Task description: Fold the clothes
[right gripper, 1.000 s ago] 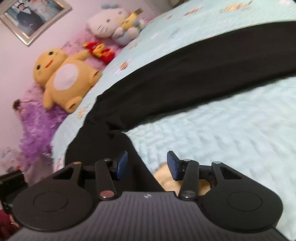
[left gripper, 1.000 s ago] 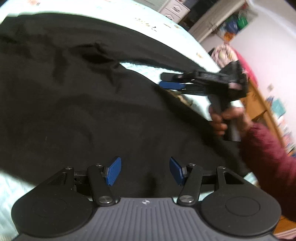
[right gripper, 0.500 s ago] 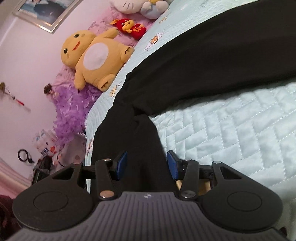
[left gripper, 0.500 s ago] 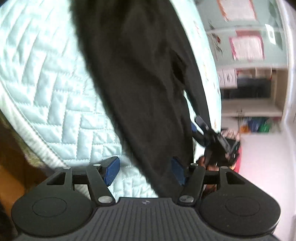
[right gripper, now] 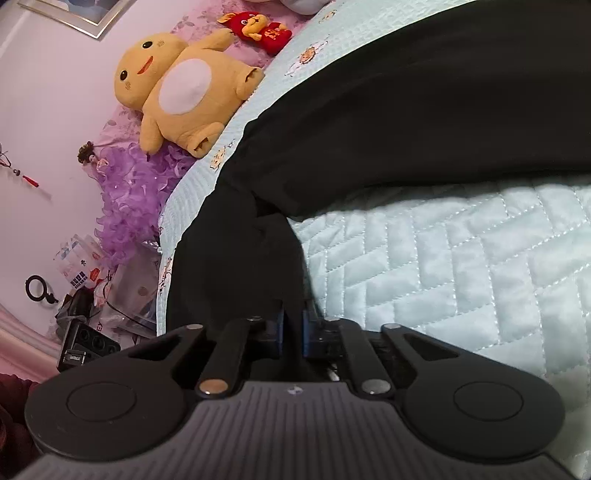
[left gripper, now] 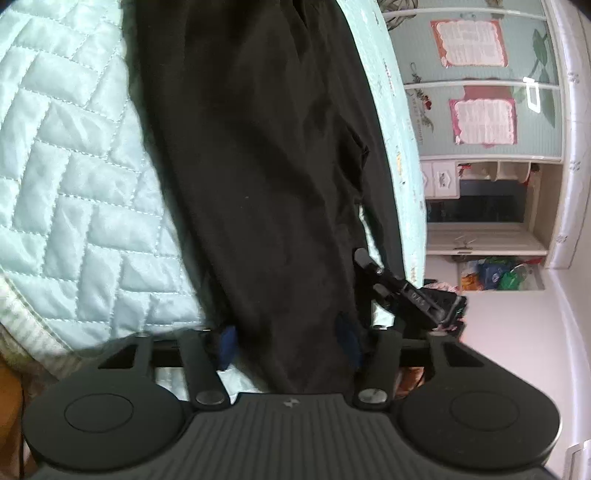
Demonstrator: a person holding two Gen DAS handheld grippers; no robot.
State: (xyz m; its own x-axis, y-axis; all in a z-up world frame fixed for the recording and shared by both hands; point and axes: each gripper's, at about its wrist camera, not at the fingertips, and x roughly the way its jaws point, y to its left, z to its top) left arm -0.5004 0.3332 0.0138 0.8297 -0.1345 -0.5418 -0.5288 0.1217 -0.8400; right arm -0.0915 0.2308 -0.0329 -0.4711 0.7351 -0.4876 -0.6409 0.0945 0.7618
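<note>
A black garment [left gripper: 258,166] lies spread along a pale blue quilted bed [left gripper: 74,184]. My left gripper [left gripper: 288,343] is open at the garment's near end, and the black cloth runs between its blue pads [left gripper: 227,343] without being pinched. My right gripper [right gripper: 293,328] is shut on a fold of the black garment [right gripper: 406,110] where a narrower part meets the wider body. In the left wrist view the right gripper [left gripper: 364,258] shows at the garment's right edge, its jaws partly hidden by cloth.
A yellow plush toy [right gripper: 181,85] and a small red one [right gripper: 262,29] lie by the pink wall beside purple frills [right gripper: 136,192]. Boxes and clutter [right gripper: 85,317] sit below the bed edge. A white cabinet [left gripper: 487,206] stands beyond the bed.
My right gripper has shut on the black cloth; its pads were apart before. My left gripper turned and dropped to the garment's near end, so cloth now runs between its open pads.
</note>
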